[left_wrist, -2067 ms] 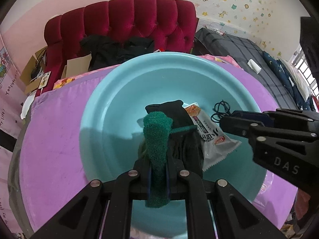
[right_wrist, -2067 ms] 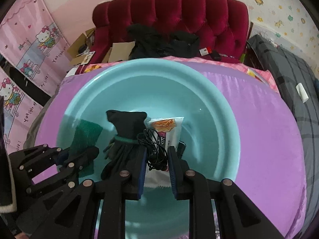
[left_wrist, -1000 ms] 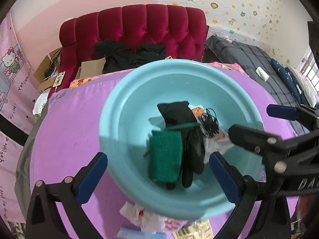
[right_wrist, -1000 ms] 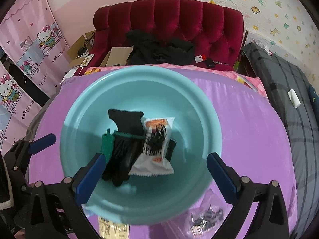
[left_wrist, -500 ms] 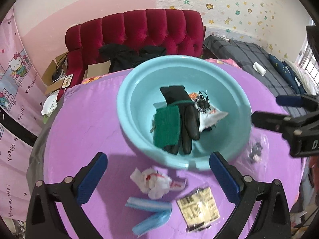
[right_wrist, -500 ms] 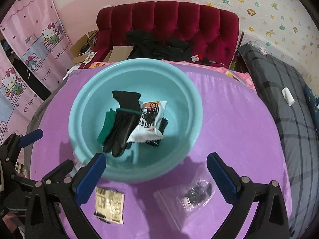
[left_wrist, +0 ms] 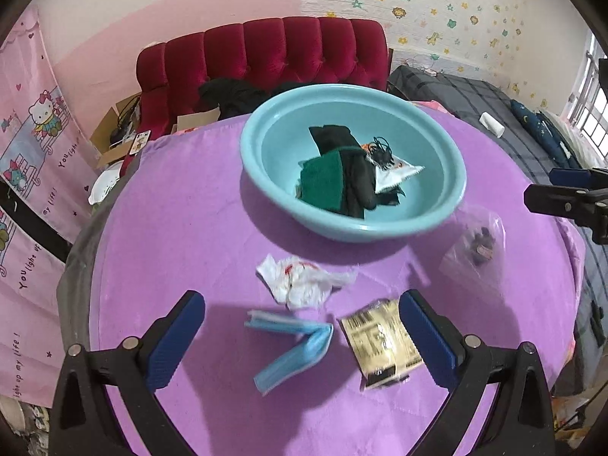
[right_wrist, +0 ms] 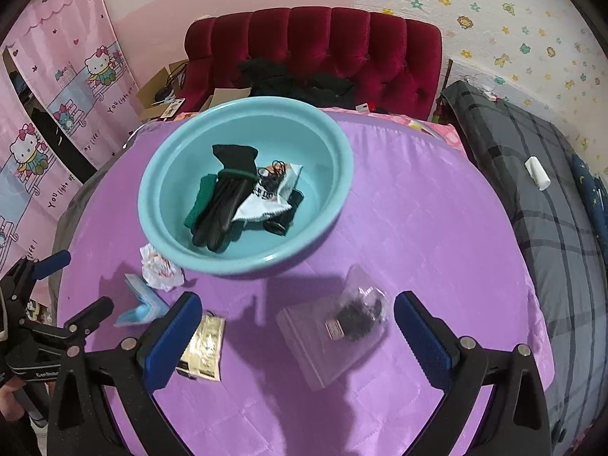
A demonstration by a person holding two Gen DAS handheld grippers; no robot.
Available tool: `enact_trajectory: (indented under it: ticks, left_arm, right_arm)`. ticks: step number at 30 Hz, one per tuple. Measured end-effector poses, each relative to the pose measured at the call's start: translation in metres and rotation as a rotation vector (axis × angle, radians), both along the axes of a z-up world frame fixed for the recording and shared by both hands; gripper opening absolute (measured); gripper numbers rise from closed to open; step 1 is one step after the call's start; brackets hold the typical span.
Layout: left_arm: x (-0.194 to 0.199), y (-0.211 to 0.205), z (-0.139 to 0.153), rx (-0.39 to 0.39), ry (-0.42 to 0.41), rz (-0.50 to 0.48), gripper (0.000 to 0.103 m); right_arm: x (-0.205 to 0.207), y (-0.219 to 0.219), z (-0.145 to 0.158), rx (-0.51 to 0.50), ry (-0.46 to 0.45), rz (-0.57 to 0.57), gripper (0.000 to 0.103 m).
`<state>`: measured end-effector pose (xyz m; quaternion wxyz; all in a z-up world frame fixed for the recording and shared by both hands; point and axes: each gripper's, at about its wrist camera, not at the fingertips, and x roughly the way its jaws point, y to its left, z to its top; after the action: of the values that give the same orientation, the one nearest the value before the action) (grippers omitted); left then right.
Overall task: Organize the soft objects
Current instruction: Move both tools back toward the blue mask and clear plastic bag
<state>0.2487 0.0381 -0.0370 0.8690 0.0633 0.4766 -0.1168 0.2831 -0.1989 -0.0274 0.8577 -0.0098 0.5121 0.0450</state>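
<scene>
The left tool [left_wrist: 300, 336] is wide open and holds nothing, poised above the near edge of the round tabletop covered in a purple quilted cloth [left_wrist: 182, 235]. The right tool [right_wrist: 298, 332] is likewise spread wide and empty, over the near right part of the same tabletop.

A large light-blue plastic basin [left_wrist: 262, 133] stands toward the far edge of the tabletop. Inside it lie a dark green scouring cloth [left_wrist: 321, 180], a black glove with a green cuff band [right_wrist: 224, 205] just beside it, and a white printed snack packet [right_wrist: 266, 199] with a small tangle of black cord [left_wrist: 382, 152] on top.

Outside the basin, near the front edge, lie a crumpled white tissue with red marks [left_wrist: 300, 279], a folded light-blue face mask [left_wrist: 292, 345] just in front of it, and a shiny gold-and-black foil sachet [left_wrist: 382, 342] to its right. A clear plastic zip bag holding small dark pieces [right_wrist: 342, 326] rests nearer the right edge, between the right tool's fingers in its view.
</scene>
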Motion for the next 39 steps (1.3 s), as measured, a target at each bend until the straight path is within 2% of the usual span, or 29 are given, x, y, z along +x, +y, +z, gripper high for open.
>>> enact_trajectory:
  ticks: [4, 11, 22, 39]
  left_arm:
    - [-0.015, 0.002, -0.003, 0.012, -0.01, 0.001, 0.103]
    - [-0.038, 0.011, -0.018, -0.018, 0.001, 0.025, 0.103]
    - [-0.059, 0.022, -0.049, -0.032, 0.042, 0.052, 0.103]
    - [-0.04, 0.021, -0.086, -0.012, 0.097, 0.038, 0.103]
  right_arm:
    - [-0.015, -0.003, -0.004, -0.012, -0.013, -0.003, 0.103]
    - [-0.039, -0.009, -0.021, -0.021, -0.029, -0.014, 0.103]
    - [-0.063, -0.023, -0.058, 0.0, 0.009, -0.054, 0.103]
    - [-0.062, -0.03, -0.087, -0.008, 0.078, -0.086, 0.103]
